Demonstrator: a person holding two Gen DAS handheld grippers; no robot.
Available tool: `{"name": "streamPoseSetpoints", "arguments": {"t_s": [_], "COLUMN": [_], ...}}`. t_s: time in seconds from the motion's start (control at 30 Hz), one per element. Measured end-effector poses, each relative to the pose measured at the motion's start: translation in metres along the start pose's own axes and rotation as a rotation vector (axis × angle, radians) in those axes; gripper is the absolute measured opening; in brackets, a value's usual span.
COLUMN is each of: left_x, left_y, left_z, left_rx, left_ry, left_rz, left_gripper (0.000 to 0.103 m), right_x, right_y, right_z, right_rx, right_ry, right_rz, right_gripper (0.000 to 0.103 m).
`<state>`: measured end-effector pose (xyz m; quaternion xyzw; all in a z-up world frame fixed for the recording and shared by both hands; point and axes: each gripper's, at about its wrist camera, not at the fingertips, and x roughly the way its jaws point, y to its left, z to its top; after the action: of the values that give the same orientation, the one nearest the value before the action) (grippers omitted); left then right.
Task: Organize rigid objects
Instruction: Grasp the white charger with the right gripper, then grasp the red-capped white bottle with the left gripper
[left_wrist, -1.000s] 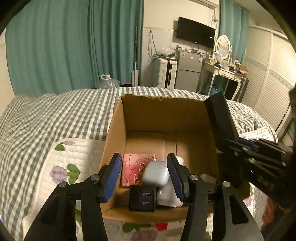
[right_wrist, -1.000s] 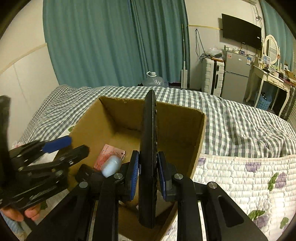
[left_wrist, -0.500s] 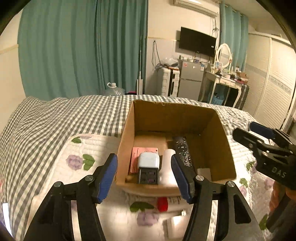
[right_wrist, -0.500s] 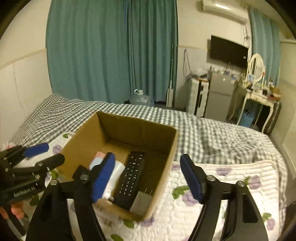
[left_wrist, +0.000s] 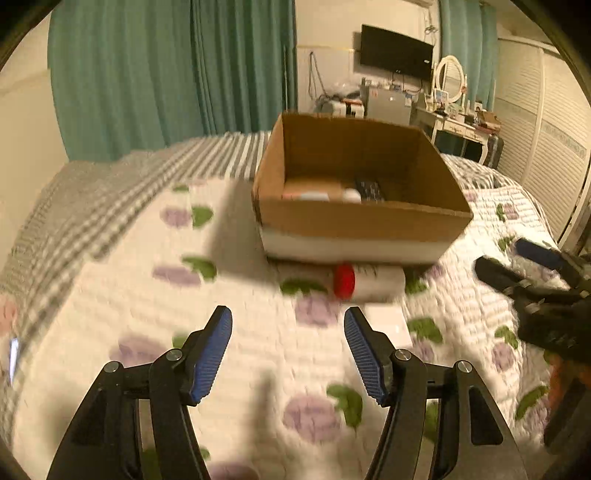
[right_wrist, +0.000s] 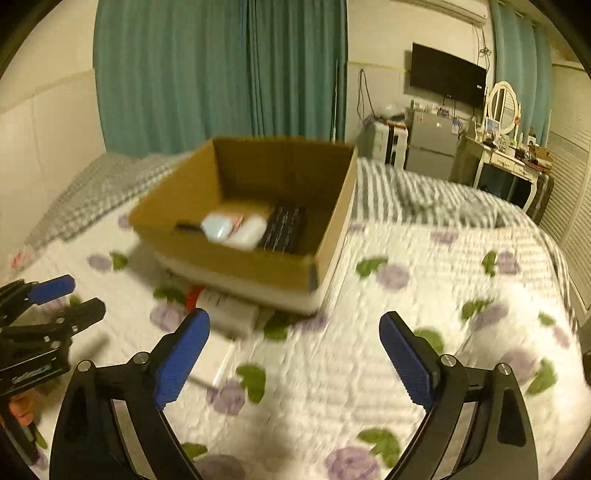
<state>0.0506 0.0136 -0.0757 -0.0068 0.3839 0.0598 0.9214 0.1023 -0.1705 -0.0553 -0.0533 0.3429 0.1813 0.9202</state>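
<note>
Both grippers hang over the floral quilt (right_wrist: 424, 258) with nothing between their fingers. The left gripper (left_wrist: 288, 350) has its jaws spread wide, blue pads facing each other across bare quilt; the right gripper (right_wrist: 293, 354) is spread wider still. Ahead of both sets of jaws sits the cardboard box (left_wrist: 354, 218), open at the top and well apart from the fingertips. Inside it, seen best from the right wrist, a black remote control (right_wrist: 282, 229) lies along the right side, with a white object (right_wrist: 247, 230) just beside it on its left and a pale blue-white case (right_wrist: 218, 227) further left, over something pink. Just in front of the box's near wall, between box and left jaws, a white tube with a red cap (left_wrist: 364, 282) lies on its side on the quilt. A flat white item (left_wrist: 384, 321) lies just beyond the left gripper's right fingertip. Both views are blurred, so finer detail cannot be told.
</note>
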Motion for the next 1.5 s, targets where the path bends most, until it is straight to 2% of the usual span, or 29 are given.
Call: {"name": "streamPoseSetpoints", "arguments": {"t_s": [0.33, 0.6, 0.73, 0.83, 0.97, 1.1, 1.37, 1.5], "left_x": [0.013, 0.016, 0.021, 0.024, 0.025, 0.026, 0.031, 0.052], "left_y": [0.029, 0.025, 0.022, 0.019, 0.014, 0.004, -0.041, -0.054], "left_z": [-0.010, -0.012, -0.012, -0.013, -0.013, -0.012, 0.004, 0.017], "left_rx": [-0.127, -0.107, -0.096, -0.083, -0.057, -0.021, 0.091, 0.036], "left_ry": [0.079, 0.097, 0.106, 0.112, 0.102, 0.091, 0.056, 0.085], "left_rz": [0.049, 0.045, 0.047, 0.055, 0.050, 0.047, 0.010, -0.050], "left_gripper": [0.066, 0.066, 0.066, 0.066, 0.066, 0.066, 0.066, 0.066], "right_x": [0.055, 0.092, 0.099, 0.094, 0.077, 0.051, 0.025, 0.021], "right_y": [0.051, 0.065, 0.070, 0.071, 0.054, 0.028, -0.048, -0.067], "right_z": [-0.030, -0.035, -0.037, -0.037, -0.038, -0.036, -0.014, -0.010], "right_rx": [-0.098, -0.124, -0.139, -0.148, -0.103, -0.072, 0.118, 0.179], "right_ry": [0.119, 0.198, 0.215, 0.204, 0.200, 0.171, 0.101, 0.090], "right_rz": [0.112, 0.150, 0.170, 0.175, 0.166, 0.107, 0.000, 0.001], "right_gripper": [0.093, 0.091, 0.070, 0.067, 0.066, 0.066, 0.066, 0.066]}}
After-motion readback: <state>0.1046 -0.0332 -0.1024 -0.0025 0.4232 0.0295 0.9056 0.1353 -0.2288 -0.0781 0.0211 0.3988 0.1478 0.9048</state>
